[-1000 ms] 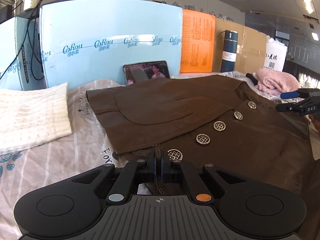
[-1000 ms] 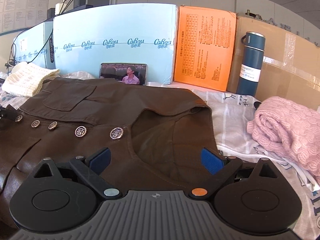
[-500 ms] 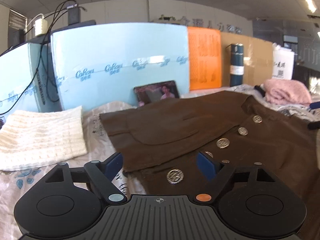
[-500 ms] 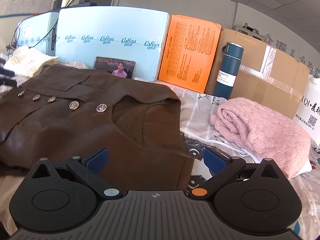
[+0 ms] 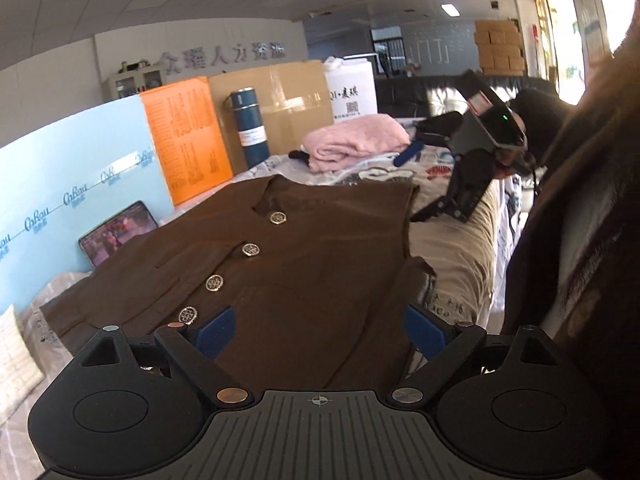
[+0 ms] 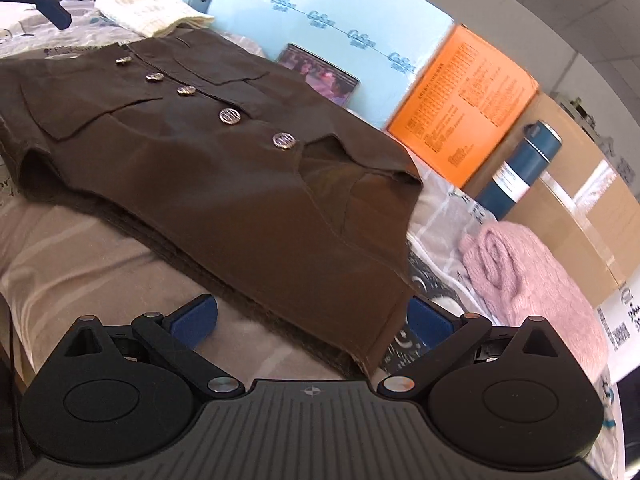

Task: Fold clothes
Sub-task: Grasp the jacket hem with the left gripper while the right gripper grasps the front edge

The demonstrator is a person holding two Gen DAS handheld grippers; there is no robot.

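The brown vest (image 5: 304,272) lies flat and spread on the bed (image 6: 92,248), front side up, with a row of metal buttons (image 6: 229,115) running down its centre; the left gripper (image 5: 320,330) hovers at one near edge with its fingers (image 5: 214,330) spread wide and holding nothing; the right gripper (image 6: 310,322) sits at the shoulder end, fingers (image 6: 194,318) likewise spread, the armhole corner of the vest just between them but not pinched

Risks, as judgement: a bite taken on the top layer only would lift the front panel and leave the back panel behind, producing a skewed fold; unequal lift between the two grippers would drag the vest across the sheet and wrinkle it; a fold line crossing the buttons would make a ridge and let the fold spring open; a wide swing at the right end could catch the pink knit (image 6: 528,280), which lies just beside the vest, or tip the blue flask (image 6: 520,172) standing beyond it

Materials: the vest is a smooth, matte woven cloth with visible stitched seams, flap pockets and a V neckline, fairly stiff in drape; the buttons are round, embossed and shiny; the bed cover is soft printed cotton, pale and slightly rumpled; the pink knit is thick and fuzzy; the white knit (image 6: 152,8) at the far left is ribbed and bulky
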